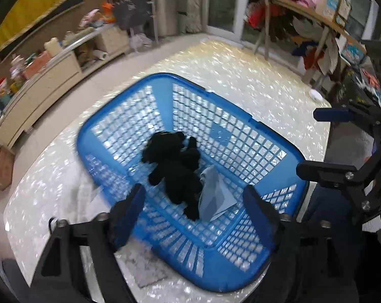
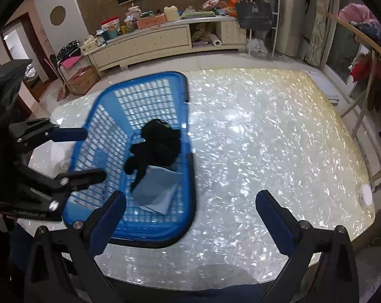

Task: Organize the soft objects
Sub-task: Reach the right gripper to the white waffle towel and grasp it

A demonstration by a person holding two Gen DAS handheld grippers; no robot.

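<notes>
A blue lattice basket (image 1: 165,76) (image 2: 152,75) stands on the shimmering white table (image 1: 240,75) (image 2: 266,139). Inside it lie a black plush toy (image 1: 175,166) (image 2: 157,146) and a grey-blue folded cloth (image 1: 214,199) (image 2: 156,189), which touch each other. My left gripper (image 1: 193,189) (image 2: 95,154) hovers open above the basket's near end, with nothing between its fingers. To the right of the basket, my right gripper (image 2: 191,195) (image 1: 307,142) is open and empty over the bare tabletop.
A small white disc (image 2: 366,194) (image 1: 315,94) lies near the table's right edge. Something pale and crumpled (image 2: 59,154) rests left of the basket. A low cluttered cabinet (image 2: 165,40) lines the far wall. A wooden clothes rack (image 2: 367,50) stands to the right.
</notes>
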